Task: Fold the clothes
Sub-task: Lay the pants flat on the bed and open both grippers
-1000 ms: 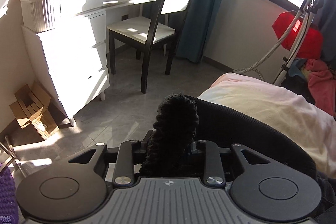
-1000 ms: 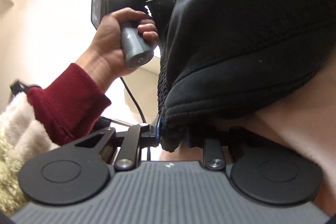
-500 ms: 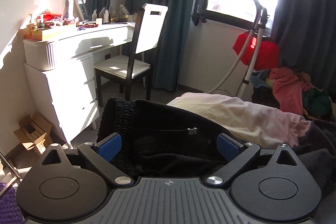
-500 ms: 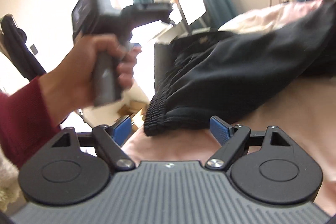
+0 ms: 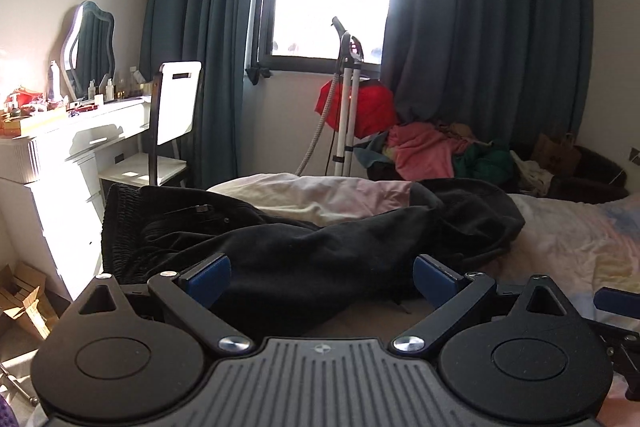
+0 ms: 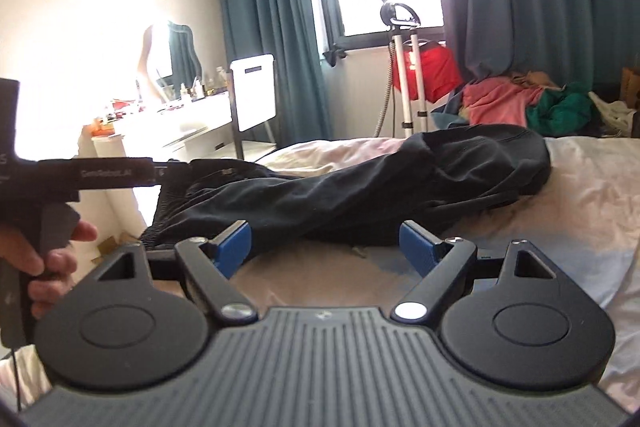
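A black garment (image 5: 312, 247) with a ribbed elastic waistband (image 5: 114, 227) lies crumpled across the bed (image 5: 568, 247); it also shows in the right wrist view (image 6: 380, 183). My left gripper (image 5: 322, 277) is open and empty, its blue pads just before the garment's near edge. My right gripper (image 6: 326, 245) is open and empty, a little back from the garment. The left gripper's body and the hand that holds it (image 6: 48, 187) show at the left of the right wrist view.
A white dressing table (image 5: 72, 147) with a mirror and a white-backed chair (image 5: 176, 115) stand left of the bed. A garment steamer stand (image 5: 346, 99) and a pile of coloured clothes (image 5: 432, 151) lie beyond it under the window. Cardboard (image 5: 20, 303) lies on the floor.
Both grippers were shut on the black garment's waistband and held it up. They have opened, dropped it on the bed and pulled back from it.
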{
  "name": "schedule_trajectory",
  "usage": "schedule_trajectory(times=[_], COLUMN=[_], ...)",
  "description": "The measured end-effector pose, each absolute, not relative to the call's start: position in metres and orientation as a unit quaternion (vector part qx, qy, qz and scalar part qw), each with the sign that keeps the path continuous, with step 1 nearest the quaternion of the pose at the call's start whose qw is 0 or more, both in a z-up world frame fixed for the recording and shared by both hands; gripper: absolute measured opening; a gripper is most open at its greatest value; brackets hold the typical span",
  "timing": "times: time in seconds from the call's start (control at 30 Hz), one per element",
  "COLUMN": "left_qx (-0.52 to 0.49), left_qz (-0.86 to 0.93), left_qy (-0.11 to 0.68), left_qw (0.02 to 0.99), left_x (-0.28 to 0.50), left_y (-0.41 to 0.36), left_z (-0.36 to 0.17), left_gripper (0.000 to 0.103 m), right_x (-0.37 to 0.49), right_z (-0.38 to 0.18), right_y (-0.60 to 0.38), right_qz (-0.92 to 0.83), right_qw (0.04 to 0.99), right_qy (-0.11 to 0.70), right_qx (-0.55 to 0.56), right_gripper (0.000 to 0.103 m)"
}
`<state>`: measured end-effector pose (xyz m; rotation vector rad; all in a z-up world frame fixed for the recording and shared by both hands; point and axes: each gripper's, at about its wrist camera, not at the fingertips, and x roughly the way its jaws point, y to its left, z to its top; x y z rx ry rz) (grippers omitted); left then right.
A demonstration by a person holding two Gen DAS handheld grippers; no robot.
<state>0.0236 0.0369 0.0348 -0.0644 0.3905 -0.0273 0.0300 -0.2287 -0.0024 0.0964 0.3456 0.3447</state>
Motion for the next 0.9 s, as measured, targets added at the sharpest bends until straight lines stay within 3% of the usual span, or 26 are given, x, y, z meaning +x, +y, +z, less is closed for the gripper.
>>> schedule_trajectory(times=[0.17, 0.37, 0.9], left_qx=[-0.004, 0.003, -0.044], left_qz=[-0.031, -0.038, 0.011], left_qy=[0.162, 0.183, 0.233], left_qw=[0.986, 0.982, 0.971], left_x=[0.000, -0.007, 0.019], left_y=[0.004, 0.002, 0.029], left_z=[-0.003, -0.051, -0.079], left_gripper=[0.100, 0.100, 0.100], right_x=[0.021, 0.017, 0.023], right_z=[-0.021, -0.021, -0.021], right_y=[-0.252, -0.263, -0.280], right_qz=[0.147, 0.134, 0.101], right_qw=[0.975, 0.977, 0.976], right_qy=[0.162, 0.156, 0.175], right_qx=[0.047, 0.050, 0.074], right_gripper=[0.084, 0.084, 0.084])
